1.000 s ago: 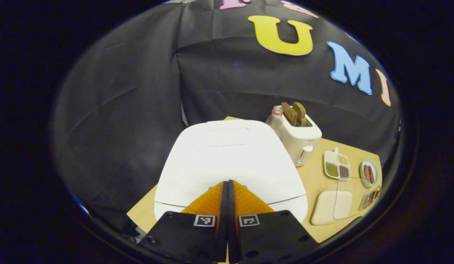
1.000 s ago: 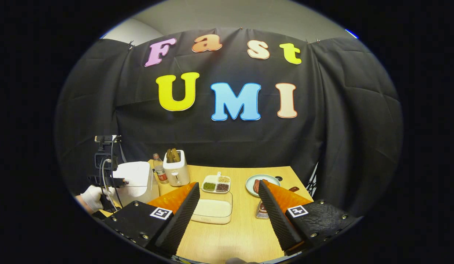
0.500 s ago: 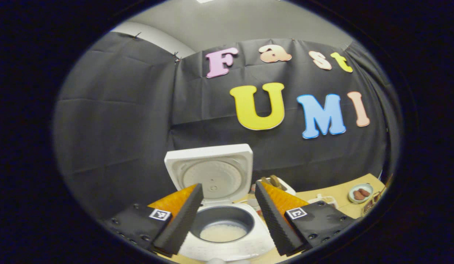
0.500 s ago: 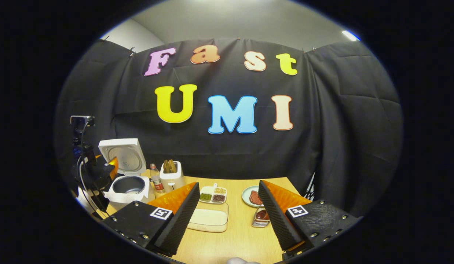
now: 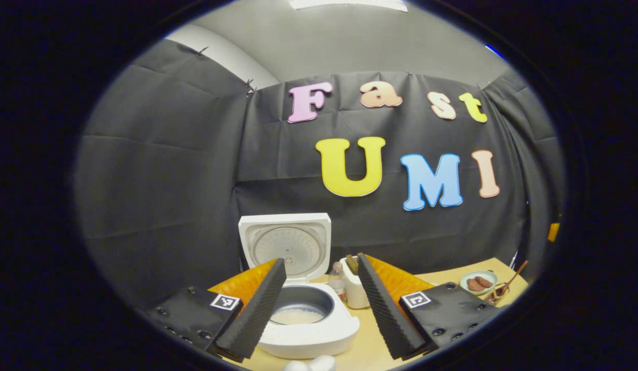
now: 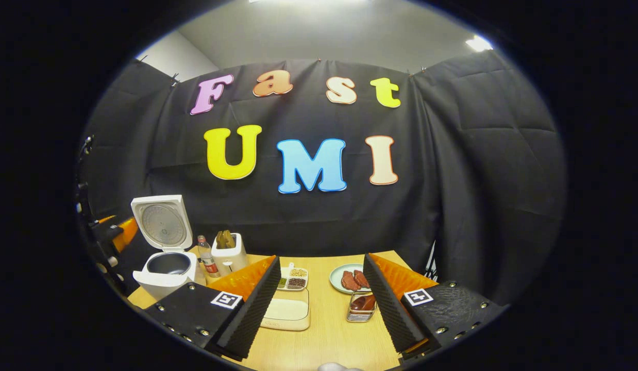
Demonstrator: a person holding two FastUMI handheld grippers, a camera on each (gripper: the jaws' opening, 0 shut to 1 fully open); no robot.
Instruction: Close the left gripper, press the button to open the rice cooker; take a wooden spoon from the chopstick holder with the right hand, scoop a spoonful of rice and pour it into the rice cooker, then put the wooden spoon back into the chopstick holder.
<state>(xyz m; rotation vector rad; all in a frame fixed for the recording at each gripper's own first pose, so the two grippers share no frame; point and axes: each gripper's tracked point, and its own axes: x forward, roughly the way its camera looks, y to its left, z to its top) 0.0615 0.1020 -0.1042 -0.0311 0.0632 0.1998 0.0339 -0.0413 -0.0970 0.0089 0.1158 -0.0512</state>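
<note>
Rice cooker [image 5: 308, 314] open, lid up since a second ago; button step judged complete. Left gripper [image 5: 319, 304], shut a second ago, now spread wide, drawn back. Right gripper [image 6: 321, 304] spread, empty, above table [image 6: 324, 340]. Chopstick holder [image 6: 361, 308] just ahead; spoon pickup judged next.

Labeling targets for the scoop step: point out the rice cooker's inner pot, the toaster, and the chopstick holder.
Inner pot [image 5: 302, 304]: left gripper view, dark inside wall.
Toaster [image 6: 225, 257]: right gripper view, white front.
Chopstick holder [image 6: 361, 309]: right gripper view, metal front wall.
</note>
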